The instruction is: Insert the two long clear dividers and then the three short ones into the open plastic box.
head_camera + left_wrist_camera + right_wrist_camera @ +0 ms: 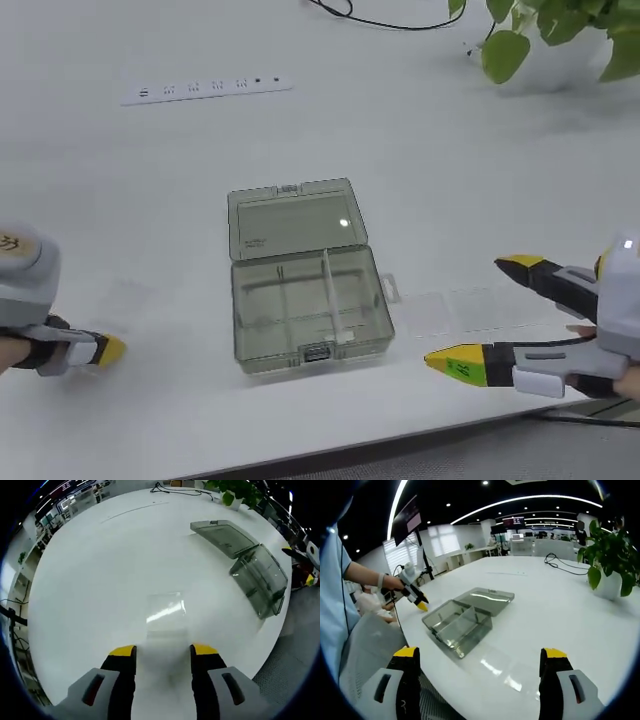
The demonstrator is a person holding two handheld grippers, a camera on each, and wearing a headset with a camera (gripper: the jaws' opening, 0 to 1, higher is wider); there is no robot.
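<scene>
A smoky translucent plastic box [270, 355] sits open near the front edge of the white tabletop [420, 180], its lid laid back toward the far edge. One clear divider strip [327, 290] stands inside it, running front to back. Flat clear divider pieces [470, 305] lie just right of the box, between the wide-spread, empty jaws of the right gripper [482, 312]. The left gripper [162, 651], jaws parted and empty, faces another clear flat piece [165, 611] toward the left edge. A white power strip [205, 88], black cable [340, 12] and green leafy plant [545, 30] line the far edge, well apart from the box.
</scene>
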